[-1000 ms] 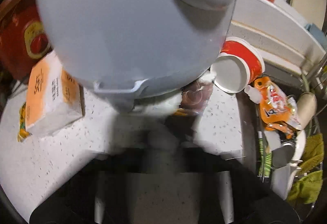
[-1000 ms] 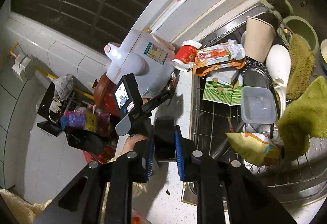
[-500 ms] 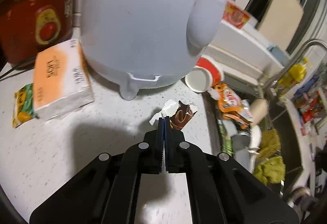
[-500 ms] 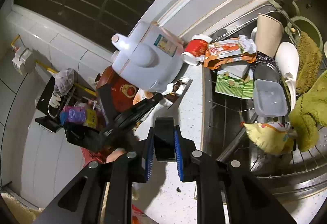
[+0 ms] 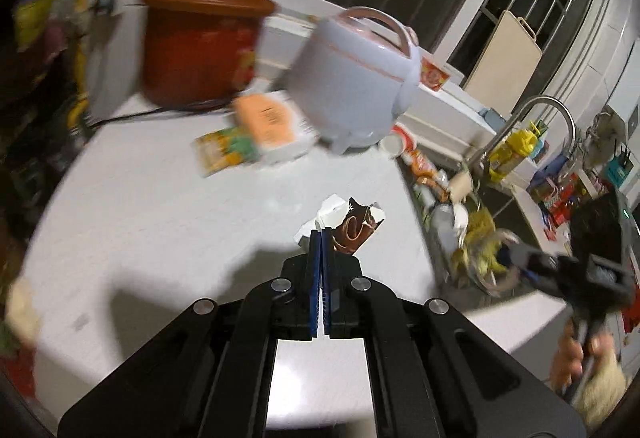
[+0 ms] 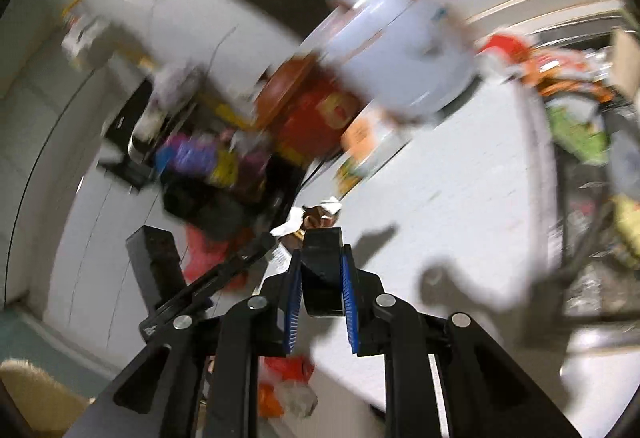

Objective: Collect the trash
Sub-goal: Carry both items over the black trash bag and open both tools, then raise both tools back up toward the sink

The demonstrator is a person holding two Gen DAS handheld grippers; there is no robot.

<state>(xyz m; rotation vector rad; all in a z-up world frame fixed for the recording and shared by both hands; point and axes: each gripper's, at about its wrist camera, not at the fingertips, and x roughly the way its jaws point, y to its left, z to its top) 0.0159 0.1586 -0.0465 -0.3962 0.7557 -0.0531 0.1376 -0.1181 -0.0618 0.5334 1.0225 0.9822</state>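
Left gripper (image 5: 320,238) is clamped on a torn wrapper (image 5: 348,226) above the counter's (image 5: 160,218) middle; right gripper (image 6: 320,258) on a black roll (image 6: 322,278). The thinly pinched wrapper could slip free.

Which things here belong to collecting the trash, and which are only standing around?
For the job:
- brown wrapper, pinched in the left gripper
- black roll, held in the right gripper
- orange pouch by the sink

Just standing there:
- white rice cooker
- red pot
- tissue pack
- cutting board
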